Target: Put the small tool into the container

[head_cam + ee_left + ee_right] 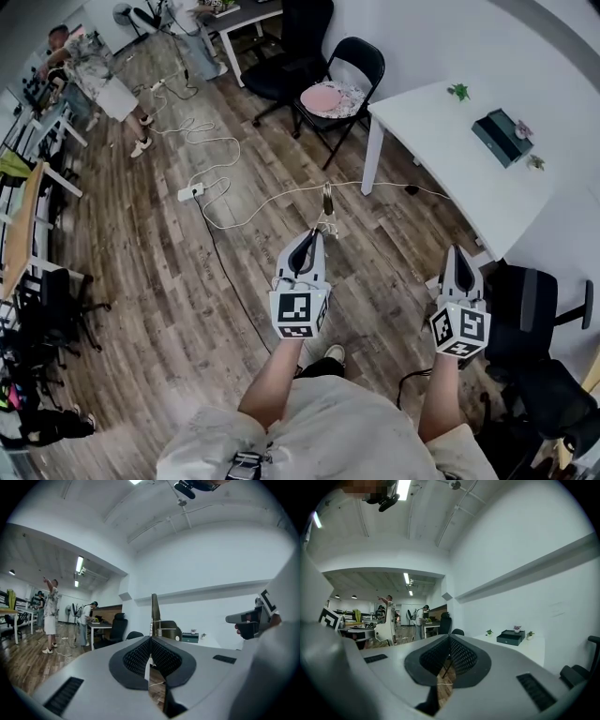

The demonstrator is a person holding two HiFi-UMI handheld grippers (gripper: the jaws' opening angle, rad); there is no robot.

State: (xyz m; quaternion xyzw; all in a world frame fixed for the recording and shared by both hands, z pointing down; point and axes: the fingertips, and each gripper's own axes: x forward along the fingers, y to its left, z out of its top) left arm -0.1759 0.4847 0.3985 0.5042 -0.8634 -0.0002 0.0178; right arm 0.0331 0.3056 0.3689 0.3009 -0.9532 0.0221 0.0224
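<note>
Progress: roughly a third in, my est. Pick-up is done, drop-off isn't.

Left tool: jaws closed tight on the small tool. It's a thin flat strip w/ a coil-looking bit near its base, and it pokes straight out past the tips. In the left gripper view the strip stands upright out of the pinched pads, so the grip looks solid.

Right tool: jaws together, nothing btwn them. The right gripper view shows the tips meeting, w/ only floor visible thru the gap below.

Where stuff is, rel. to the worktop:
- small tool: in the air, off the worktop, short of its left edge in the head view, over bare floor
- container: dark box on the worktop, toward the wall side, small plants near it. I take this as the container but can't confirm. It also shows ahead in both gripper views.
- small tool and container are well apart, no contact

Left to do, my read:
- bring the left tool over the worktop and above the container
- get the small tool inside, then open the jaws

Can't tell if the box is open or lidded from here, too small. If lidded, the free right tool prob has to deal w/ that first.
</note>
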